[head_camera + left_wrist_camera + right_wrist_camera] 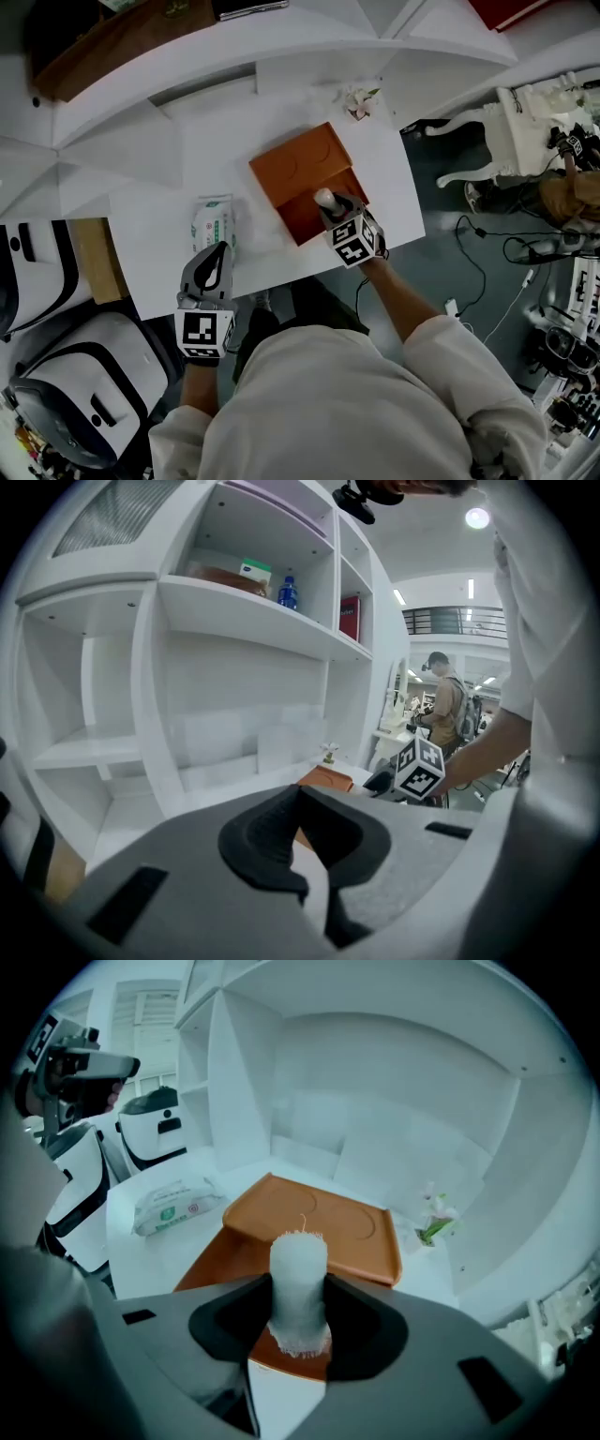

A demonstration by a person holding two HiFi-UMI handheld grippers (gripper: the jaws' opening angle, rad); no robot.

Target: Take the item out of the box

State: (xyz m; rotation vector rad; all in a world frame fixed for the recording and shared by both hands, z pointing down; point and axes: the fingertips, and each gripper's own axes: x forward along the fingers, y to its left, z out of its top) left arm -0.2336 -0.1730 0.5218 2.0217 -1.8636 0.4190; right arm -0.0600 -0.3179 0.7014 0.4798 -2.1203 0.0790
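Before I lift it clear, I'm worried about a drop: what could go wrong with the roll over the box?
1. The right gripper pinches the soft, frayed roll low down, with its top free. It may tip or slip back into the box.
2. The open lid lies just beyond, so a forward swing could bump it or the flower.

A pack of wet wipes [214, 223] is lying on the left part of the white table [159, 262], and a small flower sprig [359, 101] is sitting at its far edge. Well off to the right, an ornate white chair [511, 131] is standing on the dark floor [450, 197], while a blue bottle [288, 593] is resting on an upper shelf [234, 607].
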